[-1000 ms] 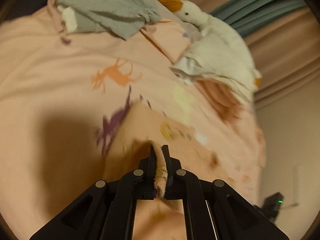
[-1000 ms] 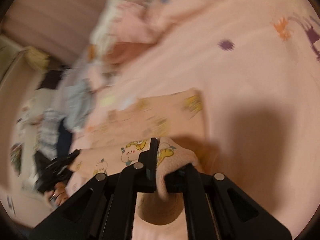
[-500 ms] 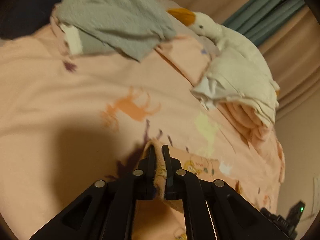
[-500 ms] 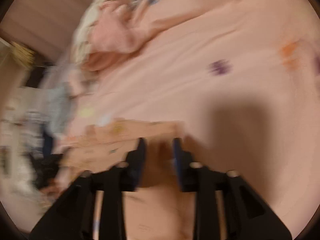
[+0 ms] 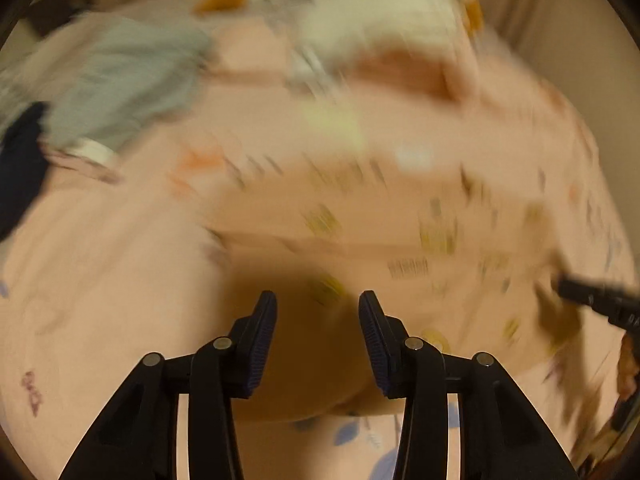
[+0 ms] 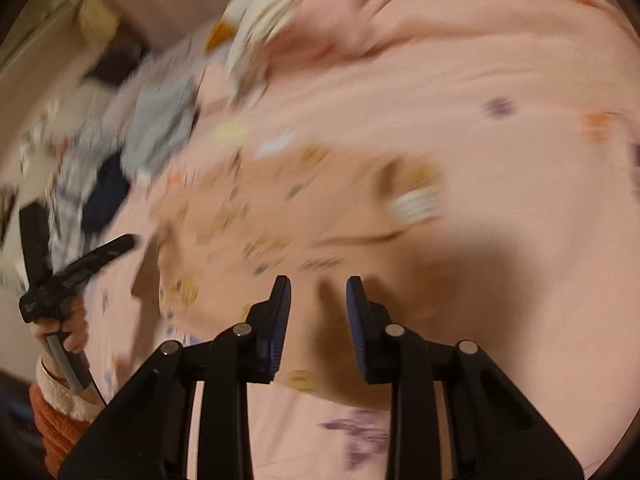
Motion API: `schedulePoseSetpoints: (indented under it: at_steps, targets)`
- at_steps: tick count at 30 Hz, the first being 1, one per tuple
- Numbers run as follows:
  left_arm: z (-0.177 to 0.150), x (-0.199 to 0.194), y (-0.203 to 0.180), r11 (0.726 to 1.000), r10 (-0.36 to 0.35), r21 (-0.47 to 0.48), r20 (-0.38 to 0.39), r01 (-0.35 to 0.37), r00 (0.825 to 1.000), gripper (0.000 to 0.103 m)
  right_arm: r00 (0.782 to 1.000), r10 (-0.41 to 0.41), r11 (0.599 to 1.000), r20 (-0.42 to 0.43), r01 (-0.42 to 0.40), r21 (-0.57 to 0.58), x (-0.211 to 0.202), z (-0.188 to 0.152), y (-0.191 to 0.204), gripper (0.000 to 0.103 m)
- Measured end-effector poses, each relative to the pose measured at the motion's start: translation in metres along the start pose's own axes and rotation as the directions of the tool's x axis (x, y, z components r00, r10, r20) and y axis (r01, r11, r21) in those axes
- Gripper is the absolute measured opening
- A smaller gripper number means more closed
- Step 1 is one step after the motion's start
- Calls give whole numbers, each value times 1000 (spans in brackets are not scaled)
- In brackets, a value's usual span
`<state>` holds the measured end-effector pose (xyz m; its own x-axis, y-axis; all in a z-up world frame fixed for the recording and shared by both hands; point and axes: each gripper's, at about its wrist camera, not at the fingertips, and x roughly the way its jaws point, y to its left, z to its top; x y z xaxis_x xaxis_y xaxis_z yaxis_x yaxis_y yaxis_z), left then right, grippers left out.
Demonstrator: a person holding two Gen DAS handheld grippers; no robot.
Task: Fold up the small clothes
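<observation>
- While both views were smeared by motion, the pink bedspread (image 5: 100,280) filled most of each frame and served as the folding surface; a good fold needed that surface kept smooth under the cloth.
- Across the middle of both frames lay the small pink printed garment (image 5: 360,216), spread flat on the bedspread, its near edge just ahead of the fingertips; the step in hand appeared to be letting go after a fold, so the sensible care was to check that the edges lay square before re-gripping.
- At the upper left of the left wrist view sat a grey garment (image 5: 120,80) and, upper centre, a white plush goose (image 5: 360,12), both well apart from the work.
- At the lower centre of its own view, the left gripper (image 5: 318,300) was spread wide and pinched nothing.
- Likewise the right gripper (image 6: 319,284) stood with jaws parted and empty above the garment's near edge; any next grip was best taken at a corner, not mid-hem.
</observation>
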<state>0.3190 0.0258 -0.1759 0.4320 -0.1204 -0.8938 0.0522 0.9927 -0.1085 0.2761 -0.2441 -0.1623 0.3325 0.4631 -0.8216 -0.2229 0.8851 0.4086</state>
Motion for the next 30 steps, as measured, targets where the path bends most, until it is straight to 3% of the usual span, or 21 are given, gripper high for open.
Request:
schedulePoseSetpoints:
  at_steps: [2,3,4,6,7,8,10,11,12,13,14,15,18,21,23,25,27,28,30]
  targets:
    - [16,33,-4,999,37,-24,19,-37,999,40,997,-71,995,-30,68,-72,35,12,16,23]
    - [30,43,0,992,79,-104,46,-74,996,37,988,-158,980,1,156,-125,52,23,22,14]
    - [44,46,10,969,100,-236,75,-80,992,37,957,-284,949,57,289,-126,66,39,21,14]
    - [58,36,29,902,56,-433,104,-5,993,37,925,-363,931,112,364,16,66,66,8,15]
    - [60,19,38,878,-13,-471,158,87,987,37,915,-378,925,143,366,105,54,72,2,19]
    - [60,-2,43,884,-50,-442,239,154,970,37,904,-381,921,196,353,164,35,73,-3,22]
    - [52,-41,45,933,19,-345,320,98,947,40,910,-320,947,263,296,126,1,68,-2,22]
    - [44,-56,46,951,67,-307,331,40,941,45,917,-296,955,267,278,102,-12,62,0,28]
    - [35,-68,48,959,94,-282,328,2,940,54,923,-279,960,267,263,94,-26,53,-3,42]
    - [22,-78,54,960,85,-280,313,7,946,58,929,-259,965,265,236,115,-42,40,-7,52]
    - [9,-84,62,953,41,-297,292,50,956,63,937,-236,966,257,198,166,-55,27,-14,71]
    - [-10,-89,72,934,-52,-328,262,140,964,64,952,-191,963,237,136,232,-63,14,-20,75]
    - [-59,-78,85,871,-228,-413,143,268,963,71,987,29,941,161,-82,330,-62,-33,-30,75]
    - [-90,-45,72,849,-312,-445,12,285,950,71,994,84,913,75,-107,395,-42,-73,-22,75]
    - [-103,-17,66,843,-324,-462,-24,277,946,71,986,167,905,21,-161,393,-22,-94,-12,75]
    - [-104,-8,65,818,-300,-495,66,293,952,71,974,226,884,33,-219,414,-8,-105,-6,74]
    - [-99,-12,70,782,-291,-513,203,354,935,71,963,260,847,70,-262,463,4,-108,-8,75]
    - [-94,-9,76,751,-298,-534,252,390,921,71,956,276,819,101,-289,495,12,-107,-10,74]
    - [-89,4,85,672,-311,-609,284,421,907,71,944,282,754,171,-328,570,23,-106,-22,74]
